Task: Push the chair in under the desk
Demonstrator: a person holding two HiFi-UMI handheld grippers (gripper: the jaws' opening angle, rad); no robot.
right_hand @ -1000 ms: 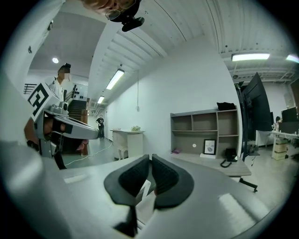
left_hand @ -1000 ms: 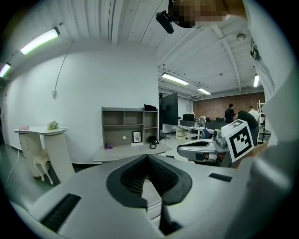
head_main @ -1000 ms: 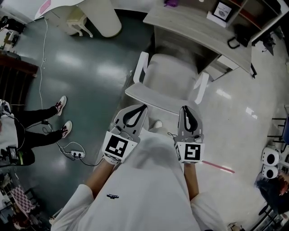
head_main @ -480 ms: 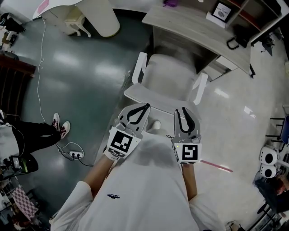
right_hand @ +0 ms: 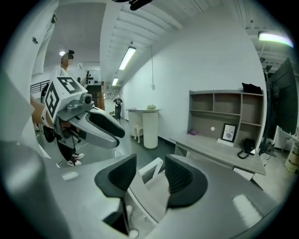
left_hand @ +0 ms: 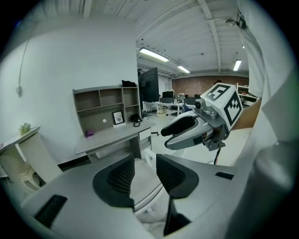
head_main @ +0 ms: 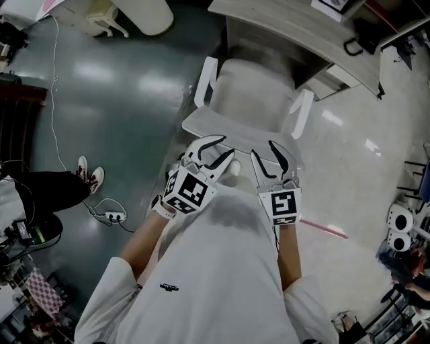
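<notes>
A white chair (head_main: 252,101) with two armrests faces the grey desk (head_main: 295,30), its seat partly under the desk edge. My left gripper (head_main: 213,149) and right gripper (head_main: 274,160) hang side by side over the top edge of the chair's backrest (head_main: 225,134). Both sets of jaws have just been opening and stand apart. In the left gripper view the chair (left_hand: 145,183) shows through the gap of the left gripper (left_hand: 145,173), pads off it. The right gripper (right_hand: 148,179) frames the backrest (right_hand: 145,193) the same way, without pressing.
A bystander's legs and sneakers (head_main: 86,178) are at the left, with a power strip (head_main: 111,216) and cable on the dark floor. A white pedestal table (head_main: 138,12) stands at the back left. Shelves (right_hand: 229,112) sit on the desk. Equipment stands at the right edge (head_main: 402,235).
Both grippers dropped toward the chair's backrest and their jaws went from shut to open. The left gripper rolled. The bystander's feet shifted left.
</notes>
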